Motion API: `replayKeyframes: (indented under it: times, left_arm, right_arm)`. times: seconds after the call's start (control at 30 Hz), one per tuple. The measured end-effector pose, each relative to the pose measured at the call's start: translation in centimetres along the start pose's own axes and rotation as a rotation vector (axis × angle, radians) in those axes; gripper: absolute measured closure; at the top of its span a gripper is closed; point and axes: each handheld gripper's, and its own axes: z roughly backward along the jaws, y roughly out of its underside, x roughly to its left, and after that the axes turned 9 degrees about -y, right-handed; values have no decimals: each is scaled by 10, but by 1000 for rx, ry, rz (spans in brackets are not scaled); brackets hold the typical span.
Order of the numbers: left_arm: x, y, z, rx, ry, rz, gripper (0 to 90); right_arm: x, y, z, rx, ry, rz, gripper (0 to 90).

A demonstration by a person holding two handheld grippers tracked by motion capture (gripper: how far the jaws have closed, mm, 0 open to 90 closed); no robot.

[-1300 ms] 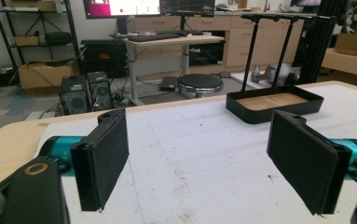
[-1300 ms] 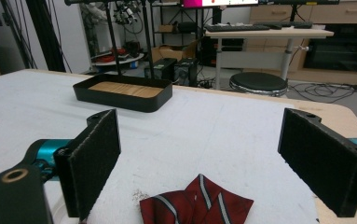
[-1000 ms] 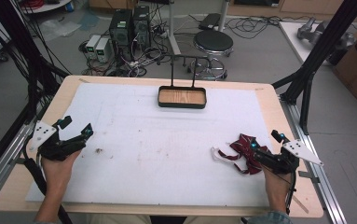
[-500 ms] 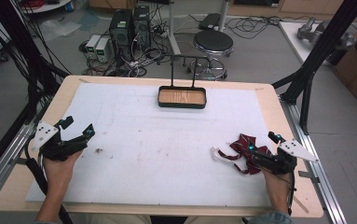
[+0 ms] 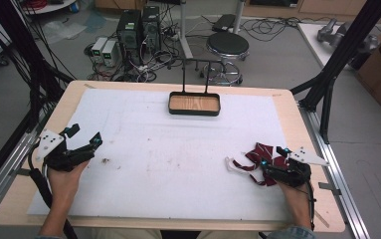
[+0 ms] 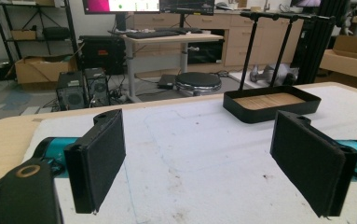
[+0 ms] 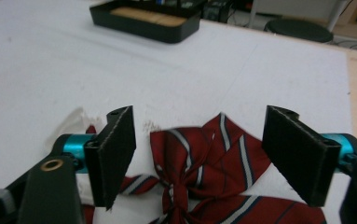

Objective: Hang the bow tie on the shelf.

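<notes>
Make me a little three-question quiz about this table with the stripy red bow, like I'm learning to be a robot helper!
1. True or false: the red striped bow lies inside the black tray.
2. Which gripper has the bow between its jaws? A) left gripper B) right gripper
3. Fill in: the left gripper's jaws stand ____ with nothing between them.

Key: 1 false, it lies on the white table cover. 2 B; its jaws have just been closing, the pads not yet on the bow. 3 open.
</notes>
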Motion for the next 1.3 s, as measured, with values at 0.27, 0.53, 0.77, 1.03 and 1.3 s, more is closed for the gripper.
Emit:
replayKeyframes:
  times: [0.27, 0.53, 0.77, 1.03, 1.3]
  left_arm:
    - [0, 1, 0, 4, 1, -1, 183]
    - [-1, 2, -1, 9, -2, -3, 184]
    - [-1, 3, -1, 11, -6, 0, 184]
    - [-2, 4, 0, 6, -12, -6, 186]
    - [-3, 5, 0, -1, -6, -8, 187]
  right_arm:
    - [1, 5, -10, 143, -48, 12, 472]
    - [0, 8, -15, 240, -57, 14, 578]
    - [-1, 10, -17, 277, -52, 16, 718]
    - [8, 1, -13, 215, 29, 67, 744]
    - [19, -29, -23, 168, 59, 137, 745]
